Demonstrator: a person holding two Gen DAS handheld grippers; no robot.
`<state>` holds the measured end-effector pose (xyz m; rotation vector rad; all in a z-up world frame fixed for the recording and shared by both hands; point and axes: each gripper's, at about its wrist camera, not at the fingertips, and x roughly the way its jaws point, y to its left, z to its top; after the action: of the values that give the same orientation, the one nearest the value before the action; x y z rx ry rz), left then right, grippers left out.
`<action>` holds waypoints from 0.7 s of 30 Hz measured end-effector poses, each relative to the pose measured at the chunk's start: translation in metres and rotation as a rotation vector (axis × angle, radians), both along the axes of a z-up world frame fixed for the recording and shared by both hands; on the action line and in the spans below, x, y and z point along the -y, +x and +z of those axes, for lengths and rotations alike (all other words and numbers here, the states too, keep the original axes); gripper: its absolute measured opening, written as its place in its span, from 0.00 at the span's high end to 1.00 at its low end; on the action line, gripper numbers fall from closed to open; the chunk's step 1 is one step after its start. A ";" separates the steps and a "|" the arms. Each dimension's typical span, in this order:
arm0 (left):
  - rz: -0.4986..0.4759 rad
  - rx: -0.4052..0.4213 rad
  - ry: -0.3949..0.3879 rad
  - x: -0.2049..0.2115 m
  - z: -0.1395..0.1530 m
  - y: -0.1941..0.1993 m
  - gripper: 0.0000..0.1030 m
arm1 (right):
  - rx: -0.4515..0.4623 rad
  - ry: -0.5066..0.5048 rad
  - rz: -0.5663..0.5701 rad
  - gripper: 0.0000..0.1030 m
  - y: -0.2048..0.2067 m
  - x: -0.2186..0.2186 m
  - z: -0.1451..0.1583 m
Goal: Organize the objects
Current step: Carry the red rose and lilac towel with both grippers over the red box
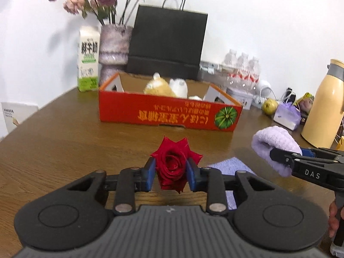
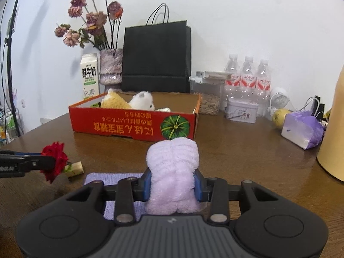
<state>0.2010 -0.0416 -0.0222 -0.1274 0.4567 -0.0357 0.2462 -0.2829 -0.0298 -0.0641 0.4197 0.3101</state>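
Left gripper (image 1: 170, 169) clamped a red rose (image 1: 173, 163), right gripper (image 2: 173, 186) a rolled lilac towel (image 2: 173, 172); red cardboard box (image 2: 133, 124) lay straight ahead, frame centre, nearer the right.

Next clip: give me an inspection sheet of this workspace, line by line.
Surface: brown wooden table, striped lilac cloth laid flat.
Job's things: red rose; rolled lilac towel; red cardboard box holding plush toys.
Clutter: milk carton, black paper bag, water bottles, yellow flask.
Grippers: left gripper shut on rose; right gripper shut on towel.
Cables: white cable at back right.
Surroundings: white wall.
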 end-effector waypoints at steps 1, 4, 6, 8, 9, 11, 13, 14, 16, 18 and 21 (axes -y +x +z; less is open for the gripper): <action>0.002 0.009 0.002 0.000 0.002 -0.002 0.71 | 0.005 0.007 -0.003 0.65 -0.002 0.000 0.001; 0.004 0.012 0.002 0.001 0.007 -0.004 0.71 | 0.023 0.029 0.001 0.65 -0.009 -0.002 0.006; 0.005 0.015 -0.004 -0.001 0.011 -0.005 0.71 | 0.030 0.035 0.007 0.65 -0.013 -0.005 0.008; 0.005 0.025 -0.004 -0.002 0.016 -0.006 0.71 | 0.038 0.042 0.012 0.65 -0.016 -0.009 0.011; 0.007 0.030 -0.002 -0.003 0.019 -0.006 0.71 | 0.042 0.043 0.015 0.65 -0.018 -0.012 0.013; 0.008 0.042 -0.001 -0.005 0.025 -0.005 0.71 | 0.050 0.045 0.021 0.65 -0.019 -0.017 0.017; 0.006 0.058 0.000 -0.008 0.032 -0.005 0.71 | 0.056 0.048 0.028 0.65 -0.019 -0.023 0.021; 0.007 0.068 0.001 -0.009 0.036 -0.004 0.71 | 0.060 0.047 0.031 0.65 -0.019 -0.026 0.023; 0.006 0.081 0.004 -0.011 0.042 -0.002 0.71 | 0.068 0.047 0.038 0.65 -0.019 -0.032 0.027; 0.005 0.082 0.002 -0.014 0.046 0.000 0.71 | 0.076 0.047 0.045 0.65 -0.017 -0.039 0.032; 0.002 0.081 -0.013 -0.019 0.051 0.005 0.71 | 0.087 0.045 0.062 0.65 -0.015 -0.048 0.039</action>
<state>0.2059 -0.0225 0.0286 -0.1388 0.3753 -0.0416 0.2313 -0.2349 0.0089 -0.0468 0.3251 0.3759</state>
